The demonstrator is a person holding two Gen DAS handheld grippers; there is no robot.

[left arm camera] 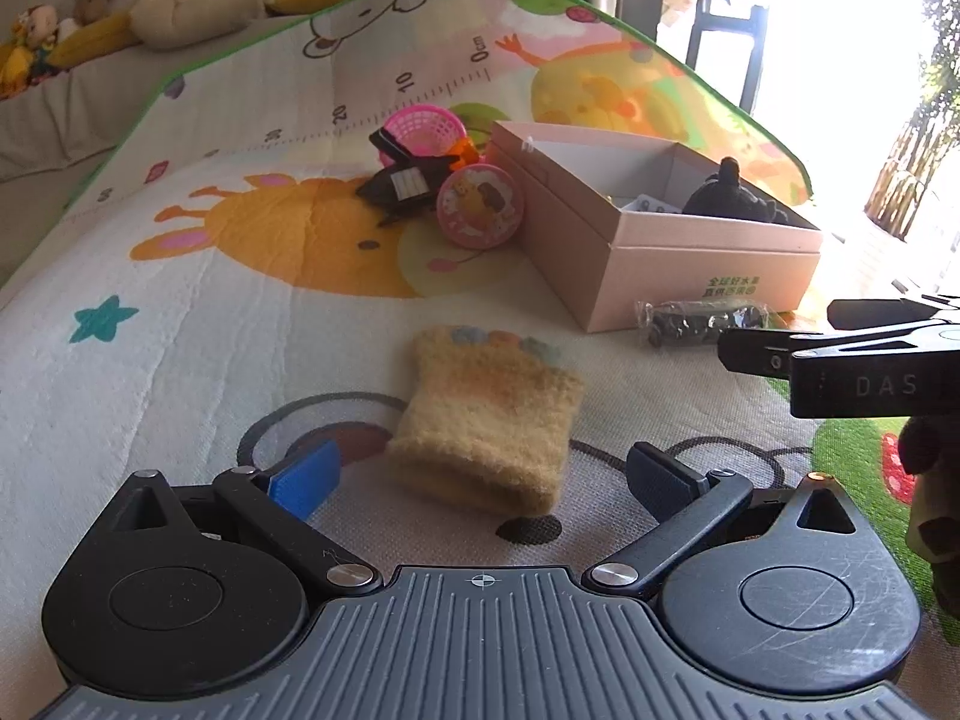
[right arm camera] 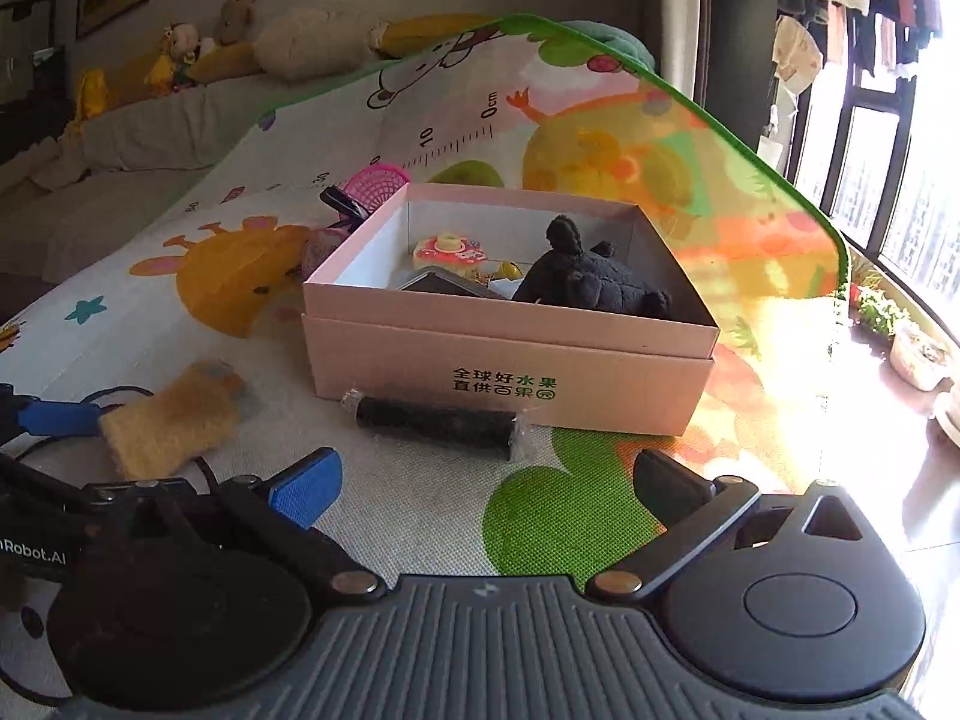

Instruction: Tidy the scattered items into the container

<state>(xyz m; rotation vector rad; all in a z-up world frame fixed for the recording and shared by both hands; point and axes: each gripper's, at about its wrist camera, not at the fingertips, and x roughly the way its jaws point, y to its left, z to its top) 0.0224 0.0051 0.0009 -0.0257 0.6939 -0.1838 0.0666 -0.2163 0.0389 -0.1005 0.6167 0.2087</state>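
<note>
between the left gripper [left arm camera: 480,474] fingers (spread wide) lies a yellow sock [left arm camera: 489,420].

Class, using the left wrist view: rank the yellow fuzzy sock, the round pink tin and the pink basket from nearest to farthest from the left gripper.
From the left gripper:
1. Yellow fuzzy sock, lying on the mat right ahead of the open fingers.
2. Round pink tin, farther up the mat, left of the box.
3. Pink basket, behind the tin.

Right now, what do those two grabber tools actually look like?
Both match: a ribbed grey body, two round black discs and black linkage arms with silver pivot screws. The left gripper and the right gripper each carry one blue-padded finger and one black. White lettering marks their sides.
</note>
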